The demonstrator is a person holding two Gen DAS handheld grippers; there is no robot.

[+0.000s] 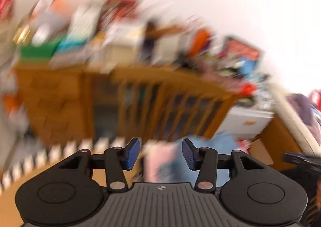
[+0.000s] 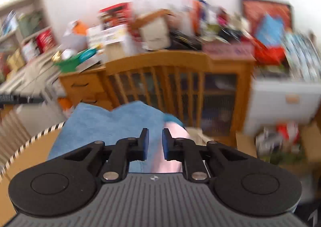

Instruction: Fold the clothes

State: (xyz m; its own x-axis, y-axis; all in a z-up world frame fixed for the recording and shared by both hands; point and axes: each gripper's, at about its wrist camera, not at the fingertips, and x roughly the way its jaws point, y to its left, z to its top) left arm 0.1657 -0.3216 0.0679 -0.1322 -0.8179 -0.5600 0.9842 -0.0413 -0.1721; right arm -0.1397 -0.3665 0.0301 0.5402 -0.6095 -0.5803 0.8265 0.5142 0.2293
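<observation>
A blue cloth (image 2: 108, 124) lies on the round wooden table (image 2: 30, 150) in the right wrist view, with a pink garment (image 2: 174, 132) against its right side. My right gripper (image 2: 155, 142) hovers over them, jaws a small gap apart with nothing between them. In the blurred left wrist view the pink garment (image 1: 158, 162) and blue cloth (image 1: 220, 144) lie ahead of my left gripper (image 1: 160, 152), which is open and empty. The other gripper's dark fingers (image 1: 301, 159) show at that view's right edge.
A wooden chair back (image 2: 160, 78) stands beyond the table. Behind it a wooden sideboard (image 2: 226, 86) is piled with boxes and papers. A white cabinet (image 2: 280, 102) stands at the right. The table rim (image 1: 60, 148) is striped black and white.
</observation>
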